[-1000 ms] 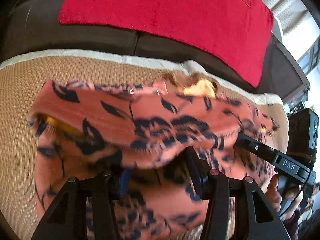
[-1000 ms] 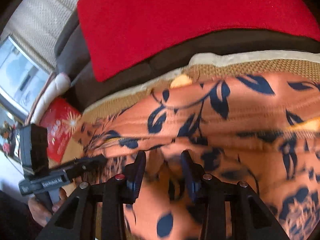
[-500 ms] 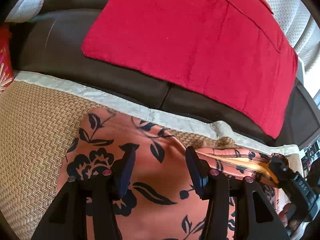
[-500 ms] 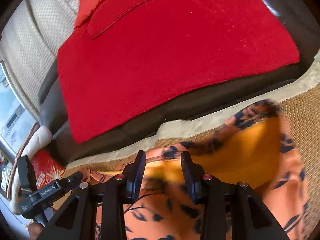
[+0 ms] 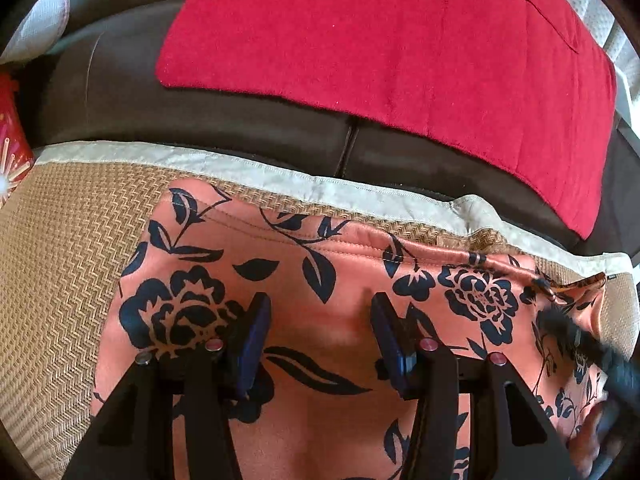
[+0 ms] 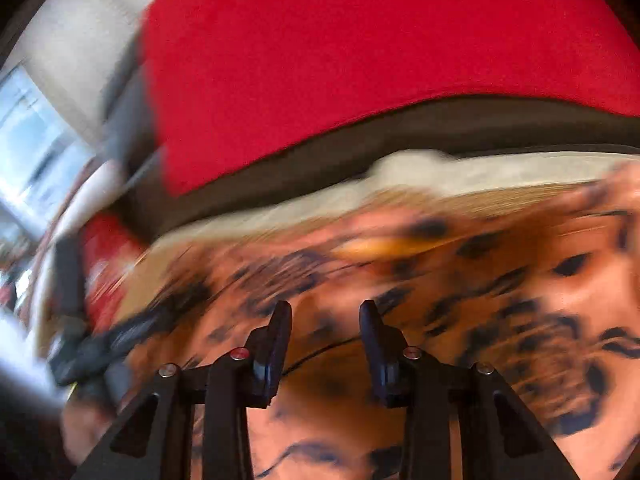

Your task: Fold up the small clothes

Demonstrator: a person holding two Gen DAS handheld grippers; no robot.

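A salmon-pink garment with a dark navy flower print lies folded flat on a woven tan mat. Its stitched far edge runs close to the mat's pale border. My left gripper is open and empty just above the cloth. My right gripper is open and empty above the same garment; that view is blurred by motion. The right gripper's dark tip shows blurred at the garment's right end in the left wrist view. The left gripper shows at the left of the right wrist view.
The mat covers a dark brown leather sofa. A red cloth drapes over the sofa back. A red patterned object sits at the mat's far left. A window shows at the left.
Both grippers carried the garment's near part over to the far edge, let it go and stand open. The garment now lies flat and folded. The right gripper is swinging fast.
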